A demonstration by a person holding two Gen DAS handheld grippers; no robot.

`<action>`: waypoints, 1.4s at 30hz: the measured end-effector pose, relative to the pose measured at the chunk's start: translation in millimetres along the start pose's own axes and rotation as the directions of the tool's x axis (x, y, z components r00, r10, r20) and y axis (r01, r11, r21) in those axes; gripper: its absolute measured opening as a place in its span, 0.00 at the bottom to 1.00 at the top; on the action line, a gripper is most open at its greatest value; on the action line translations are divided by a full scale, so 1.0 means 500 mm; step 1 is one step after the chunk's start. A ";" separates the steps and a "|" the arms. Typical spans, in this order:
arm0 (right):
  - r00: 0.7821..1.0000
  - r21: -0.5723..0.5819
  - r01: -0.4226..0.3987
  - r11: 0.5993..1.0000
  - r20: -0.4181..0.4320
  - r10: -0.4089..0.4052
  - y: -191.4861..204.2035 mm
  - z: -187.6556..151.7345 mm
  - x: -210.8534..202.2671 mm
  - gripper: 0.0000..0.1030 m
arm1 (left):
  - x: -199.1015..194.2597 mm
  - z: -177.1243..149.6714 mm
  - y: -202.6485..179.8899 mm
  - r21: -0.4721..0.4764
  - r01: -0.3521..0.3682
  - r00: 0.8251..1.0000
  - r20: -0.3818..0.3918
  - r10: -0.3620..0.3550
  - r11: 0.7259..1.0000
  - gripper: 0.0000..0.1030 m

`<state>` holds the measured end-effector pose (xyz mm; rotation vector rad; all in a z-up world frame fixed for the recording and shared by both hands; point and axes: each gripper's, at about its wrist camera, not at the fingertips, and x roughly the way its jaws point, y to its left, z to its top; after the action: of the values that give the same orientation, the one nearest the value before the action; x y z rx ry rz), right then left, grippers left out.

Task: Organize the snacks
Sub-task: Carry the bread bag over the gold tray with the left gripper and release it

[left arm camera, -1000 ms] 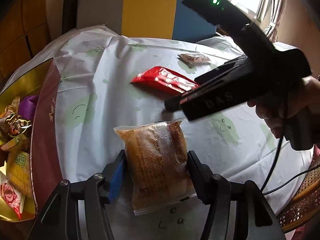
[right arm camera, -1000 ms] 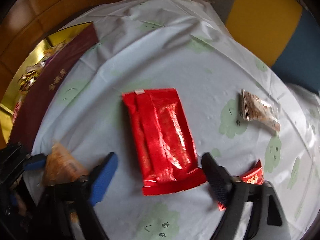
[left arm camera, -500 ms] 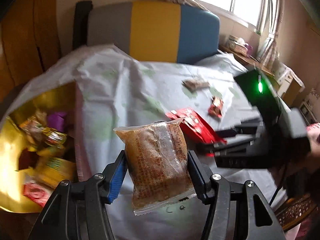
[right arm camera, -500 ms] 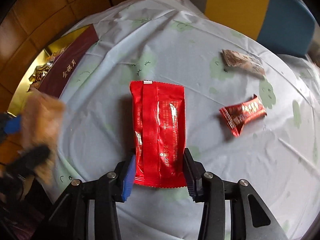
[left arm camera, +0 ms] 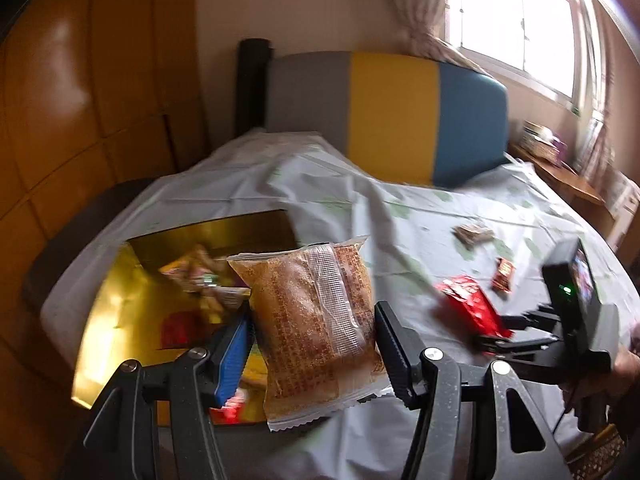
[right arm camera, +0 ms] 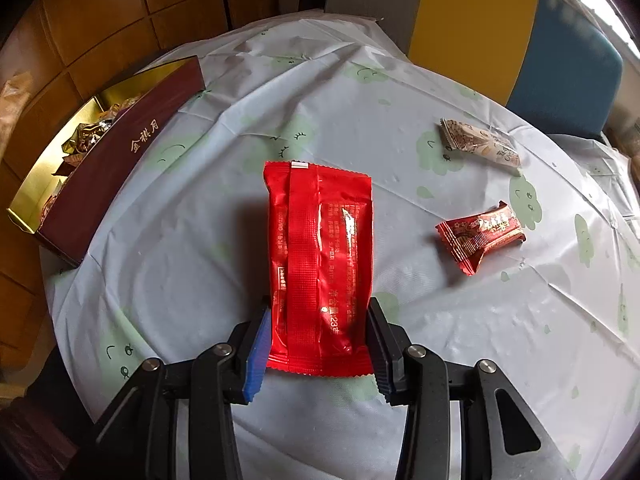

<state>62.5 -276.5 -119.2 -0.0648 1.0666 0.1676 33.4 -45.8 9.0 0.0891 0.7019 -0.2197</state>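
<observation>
- Left gripper (left arm camera: 312, 344) clamps a clear-wrapped brown crumbly cake packet (left arm camera: 316, 320) by its two long sides, pads pressed in; packet hangs upright in the air over the near edge of the gold-lined box (left arm camera: 120, 312). Judgement: held high so it clears the box wall before the drop-in.
- Box has a dark maroon outer wall with gold characters (right arm camera: 120, 164) and sits at the table's left edge; mixed wrapped snacks (right arm camera: 86, 136) already lie inside, so it reads as the collection spot.
- Right gripper (right arm camera: 318, 344) has its jaws pinched on the lower end of a long flat red foil snack packet (right arm camera: 320, 256), pads against both side edges. Packet looks flat on the cloth, not lifted as far as I can tell.
- Grip at the near end probably because that's the end the gripper reaches first.
- Left to sort, lying loose and well apart from the box: small dark-red twist-end candy wrapper (right arm camera: 480, 236), pale speckled brown bar packet (right arm camera: 480, 144).
- Surface: round table under a creased pale-blue plastic tablecloth with green smiley blobs (right arm camera: 360, 120).
- Room: chair back in grey, yellow and blue panels (left arm camera: 392, 112) behind the table, orange-brown wood panelling (left arm camera: 80, 80) on the left, bright curtained window (left arm camera: 512, 12) upper right.
- Left view is motion-blurred.
</observation>
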 end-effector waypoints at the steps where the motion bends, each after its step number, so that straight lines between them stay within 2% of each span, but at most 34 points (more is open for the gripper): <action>1: 1.000 0.001 0.000 1.000 0.003 0.000 0.000 0.000 0.001 0.43 | -0.001 0.001 0.016 -0.015 -0.017 1.000 0.000 0.017 1.000 0.58; 14: 0.999 -0.010 0.010 1.000 0.037 -0.009 0.004 -0.011 -0.002 0.43 | 0.030 -0.026 0.167 -0.170 -0.155 0.987 -0.058 0.147 0.973 0.58; 25: 0.999 -0.010 0.015 1.000 0.041 -0.015 0.004 -0.012 -0.004 0.43 | 0.094 -0.051 0.258 -0.262 -0.230 0.968 -0.162 0.192 0.937 0.58; 29: 0.999 -0.011 0.016 1.000 0.040 -0.015 0.003 -0.011 -0.004 0.43 | 0.125 -0.052 0.281 -0.270 -0.257 0.959 -0.194 0.209 0.928 0.58; 32: 0.999 -0.011 0.016 1.000 0.041 -0.016 0.003 -0.012 -0.004 0.43 | 0.162 -0.059 0.294 -0.274 -0.253 0.952 -0.240 0.189 0.928 0.59; 35: 0.999 -0.008 0.017 1.000 0.042 -0.016 0.003 -0.012 -0.004 0.43 | 0.187 -0.072 0.299 -0.269 -0.270 0.943 -0.267 0.197 0.925 0.59; 39: 0.999 -0.009 0.017 1.000 0.042 -0.017 0.004 -0.012 -0.004 0.43 | 0.191 -0.081 0.299 -0.274 -0.273 0.944 -0.264 0.200 0.922 0.65; 42: 0.999 -0.010 0.022 1.000 0.043 -0.021 0.005 -0.012 -0.004 0.43 | 0.175 -0.077 0.298 -0.282 -0.279 0.947 -0.241 0.214 0.918 0.65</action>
<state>56.0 -275.3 -120.3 -0.0815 1.0216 0.1544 108.4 90.3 -75.9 -0.1054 0.9160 0.1499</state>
